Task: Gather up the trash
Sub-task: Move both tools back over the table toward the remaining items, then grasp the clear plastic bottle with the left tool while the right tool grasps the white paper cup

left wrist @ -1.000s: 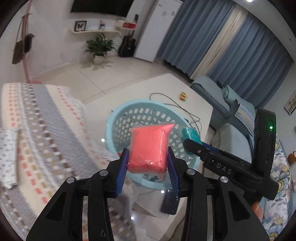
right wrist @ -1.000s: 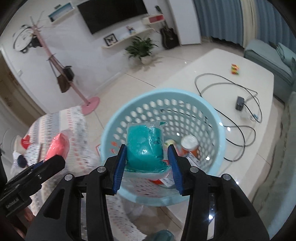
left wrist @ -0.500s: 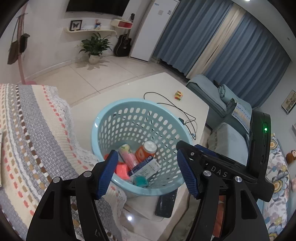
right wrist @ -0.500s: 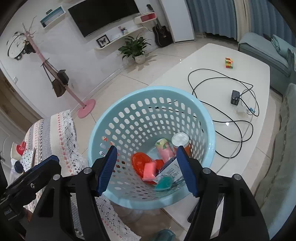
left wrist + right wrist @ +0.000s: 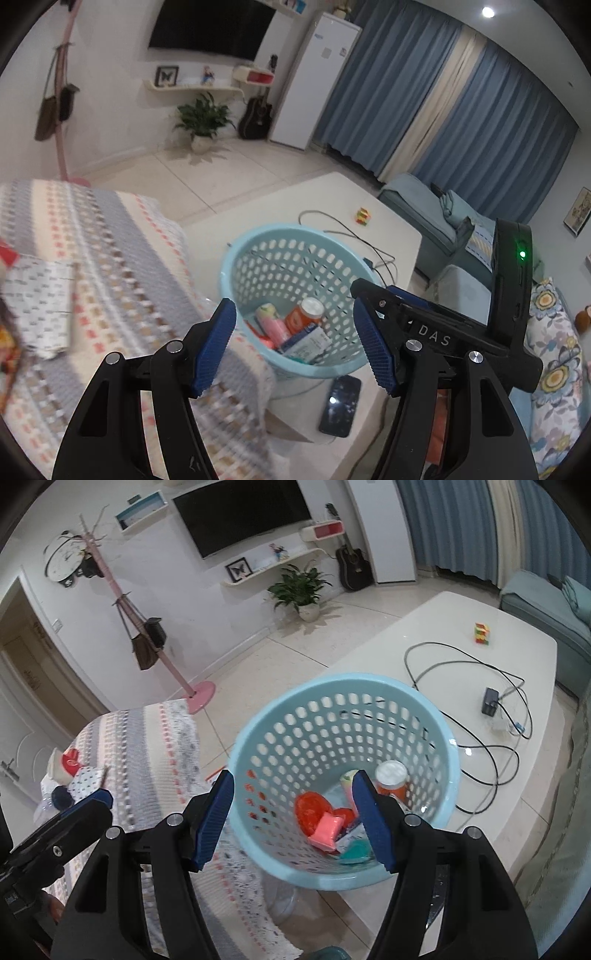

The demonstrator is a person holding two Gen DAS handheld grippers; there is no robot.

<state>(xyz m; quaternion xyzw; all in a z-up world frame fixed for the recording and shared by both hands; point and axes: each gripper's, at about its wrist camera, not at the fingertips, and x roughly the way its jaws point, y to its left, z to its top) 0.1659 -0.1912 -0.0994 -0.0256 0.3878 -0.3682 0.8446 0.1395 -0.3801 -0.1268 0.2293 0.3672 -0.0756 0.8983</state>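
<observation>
Left claw (image 5: 293,345) and right claw (image 5: 293,821): both spread wide, empty, above the basket (image 5: 452,746) on the worktop (image 5: 424,627). Trash (image 5: 327,827) inside looks light and soft; grip packets across their middle.

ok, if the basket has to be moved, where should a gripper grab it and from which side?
Grip the basket by its top rim, coming straight down with one finger inside and one outside the wall. The rim is a thin open lip all round, while the round body looks too wide for the jaws. The near edge seems best: the right gripper already hangs open over it, and the cable lies beyond the far side.
</observation>
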